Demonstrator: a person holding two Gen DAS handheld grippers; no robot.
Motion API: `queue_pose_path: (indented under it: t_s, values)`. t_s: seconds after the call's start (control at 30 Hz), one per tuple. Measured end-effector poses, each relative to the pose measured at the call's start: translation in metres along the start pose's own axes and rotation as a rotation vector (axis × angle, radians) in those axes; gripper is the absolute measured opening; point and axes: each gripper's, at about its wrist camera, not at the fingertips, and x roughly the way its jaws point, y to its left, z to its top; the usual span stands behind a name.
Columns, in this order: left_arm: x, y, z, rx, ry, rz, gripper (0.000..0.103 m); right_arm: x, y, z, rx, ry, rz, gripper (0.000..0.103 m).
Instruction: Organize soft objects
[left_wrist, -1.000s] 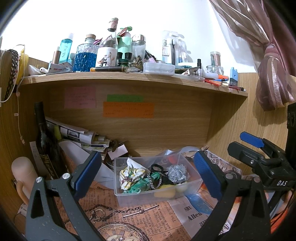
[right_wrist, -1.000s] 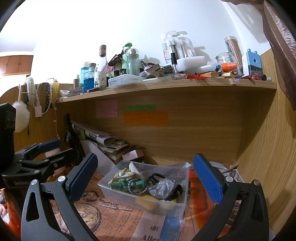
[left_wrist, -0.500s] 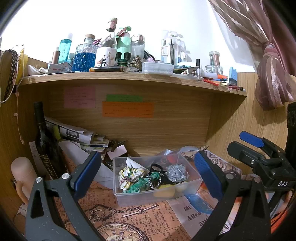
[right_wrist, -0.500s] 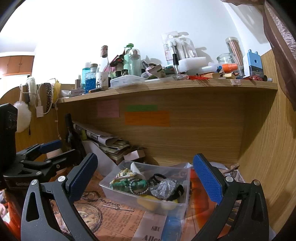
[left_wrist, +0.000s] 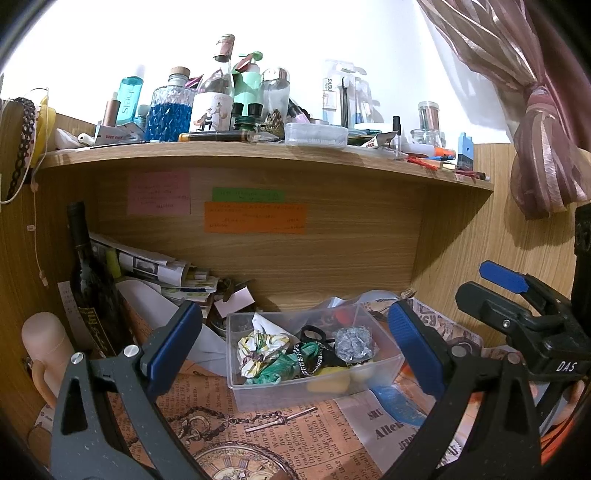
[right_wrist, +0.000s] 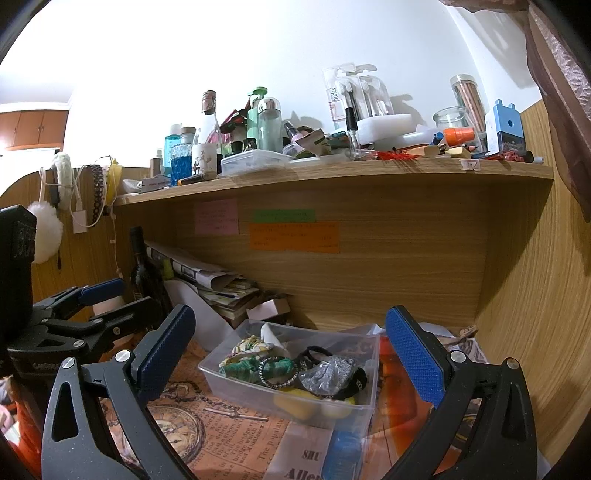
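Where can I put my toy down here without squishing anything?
In front of the clear box, on the newspaper mat with the clock picture. The top shelf is packed with bottles, and the box is full of scrunchies.

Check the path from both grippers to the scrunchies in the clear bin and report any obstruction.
Nothing visible blocks either path. The clear bin has no lid, and the left gripper and right gripper both hang open in front of it, short of its near wall. Inside, a beaded bracelet lies on the green scrunchie.
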Motion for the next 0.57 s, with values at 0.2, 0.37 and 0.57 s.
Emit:
queue_pose_path:
  t_s: [0.2, 0.37, 0.57]
  values:
    - [0.0011, 0.0014, -0.0002, 0.001, 0.003, -0.011, 0.102, 0.0003, 0.0003, 0.0001, -0.001, 0.000, 0.000, 0.103]
    - [0.0020, 0.0025, -0.0008, 0.001, 0.008, -0.021, 0.102, 0.0002, 0.0003, -0.0007, -0.001, 0.003, -0.001, 0.103]
    - [0.0027, 0.0032, -0.0014, 0.009, 0.012, -0.028, 0.102, 0.0030, 0.0001, -0.0029, -0.002, 0.010, -0.003, 0.103]
